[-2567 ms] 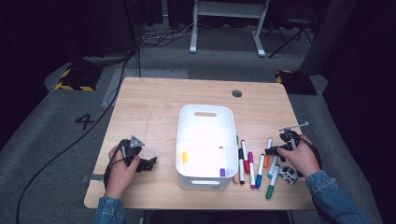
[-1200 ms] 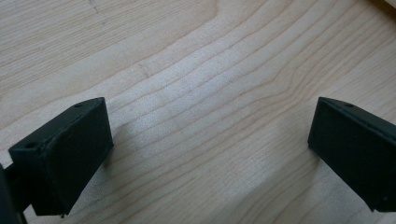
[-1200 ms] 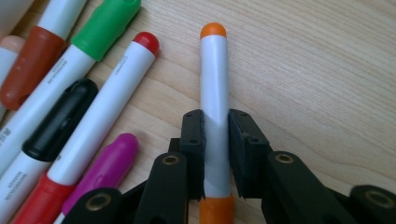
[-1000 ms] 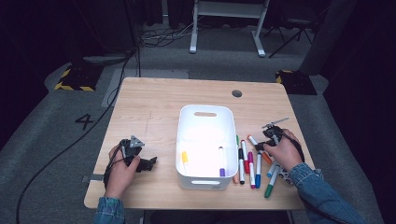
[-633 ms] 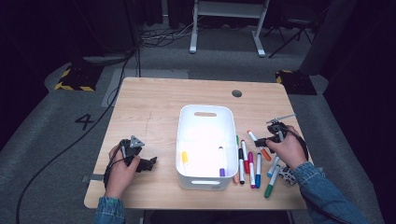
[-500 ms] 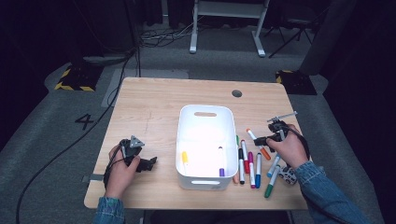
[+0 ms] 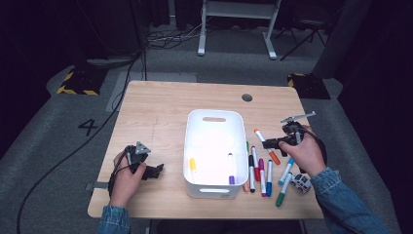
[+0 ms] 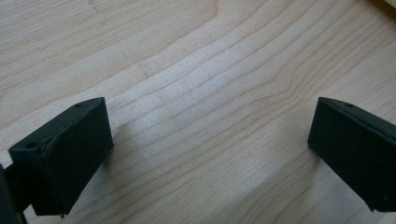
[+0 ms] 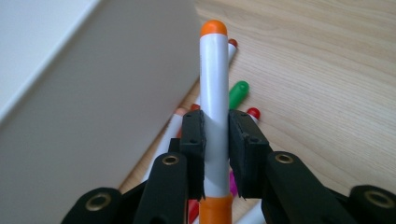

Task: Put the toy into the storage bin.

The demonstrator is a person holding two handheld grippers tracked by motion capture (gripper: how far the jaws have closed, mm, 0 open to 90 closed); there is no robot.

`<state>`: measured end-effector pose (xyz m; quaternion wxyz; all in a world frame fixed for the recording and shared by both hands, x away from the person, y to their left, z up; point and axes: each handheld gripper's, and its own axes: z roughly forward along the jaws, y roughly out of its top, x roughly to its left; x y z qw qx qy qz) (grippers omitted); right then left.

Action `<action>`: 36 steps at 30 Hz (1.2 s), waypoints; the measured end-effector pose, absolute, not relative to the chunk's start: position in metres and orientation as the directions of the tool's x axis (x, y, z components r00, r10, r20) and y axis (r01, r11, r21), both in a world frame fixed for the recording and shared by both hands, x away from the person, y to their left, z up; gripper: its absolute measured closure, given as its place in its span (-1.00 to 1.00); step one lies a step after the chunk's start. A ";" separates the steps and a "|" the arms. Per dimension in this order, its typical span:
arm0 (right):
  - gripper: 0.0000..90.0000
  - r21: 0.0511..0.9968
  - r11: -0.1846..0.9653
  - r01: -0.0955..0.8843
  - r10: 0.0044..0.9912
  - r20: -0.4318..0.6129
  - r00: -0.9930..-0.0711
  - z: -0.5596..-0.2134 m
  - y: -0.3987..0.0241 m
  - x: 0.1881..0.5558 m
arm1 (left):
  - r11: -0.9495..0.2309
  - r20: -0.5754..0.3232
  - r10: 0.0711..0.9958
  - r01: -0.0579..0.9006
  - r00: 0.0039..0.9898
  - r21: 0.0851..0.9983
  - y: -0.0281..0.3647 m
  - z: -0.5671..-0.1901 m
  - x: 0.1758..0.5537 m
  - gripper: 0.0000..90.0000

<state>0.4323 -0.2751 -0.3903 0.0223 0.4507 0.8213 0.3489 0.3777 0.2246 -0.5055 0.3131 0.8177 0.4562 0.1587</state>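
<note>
Our right tool (image 9: 215, 135) is closed on the orange marker (image 9: 214, 84); the two black pads press on its white barrel from both sides. In the high view we see this marker (image 7: 267, 146) lifted above the tabletop (image 7: 160, 109), just to the right of the white bin (image 7: 214, 117), over the other markers (image 7: 260, 170) that lie in a row beside the bin. Inside the bin lie a yellow marker (image 7: 193, 165) and a purple marker (image 7: 231, 168). Our left tool (image 7: 155, 170) rests low on the bare wood at the left, with its jaws wide apart and nothing between them.
</note>
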 end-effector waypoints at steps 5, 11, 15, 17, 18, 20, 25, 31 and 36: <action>0.70 0.608 0.361 0.707 0.735 0.280 -0.617 -0.377 -0.269 0.429 | -0.387 -0.026 0.845 0.645 0.534 0.659 0.225 -0.505 0.377 -1.00; 0.70 0.632 0.373 0.680 0.693 0.298 -0.657 -0.358 -0.257 0.423 | -0.382 -0.031 0.848 0.650 0.529 0.657 0.225 -0.505 0.376 -1.00; 0.70 0.640 0.378 0.669 0.678 0.301 -0.670 -0.349 -0.251 0.420 | -0.385 -0.024 0.849 0.648 0.529 0.657 0.225 -0.505 0.376 -1.00; 0.70 0.650 0.387 0.654 0.661 0.299 -0.688 -0.342 -0.244 0.416 | -0.387 -0.025 0.848 0.650 0.530 0.655 0.225 -0.505 0.376 -1.00; 0.70 0.651 0.393 0.650 0.655 0.298 -0.694 -0.340 -0.242 0.415 | -0.387 -0.025 0.848 0.650 0.530 0.655 0.225 -0.505 0.376 -1.00; 0.70 0.655 0.402 0.640 0.645 0.294 -0.705 -0.336 -0.239 0.412 | -0.386 -0.022 0.848 0.647 0.529 0.657 0.225 -0.505 0.376 -1.00; 0.70 0.660 0.414 0.627 0.619 0.301 -0.725 -0.330 -0.231 0.406 | -0.387 -0.024 0.847 0.648 0.530 0.657 0.225 -0.505 0.376 -1.00; 0.70 0.666 0.424 0.614 0.585 0.316 -0.747 -0.325 -0.220 0.399 | -0.387 -0.023 0.848 0.647 0.530 0.657 0.225 -0.505 0.376 -1.00; 0.70 0.668 0.435 0.604 0.559 0.325 -0.763 -0.323 -0.210 0.395 | -0.387 -0.023 0.848 0.647 0.530 0.657 0.225 -0.505 0.376 -1.00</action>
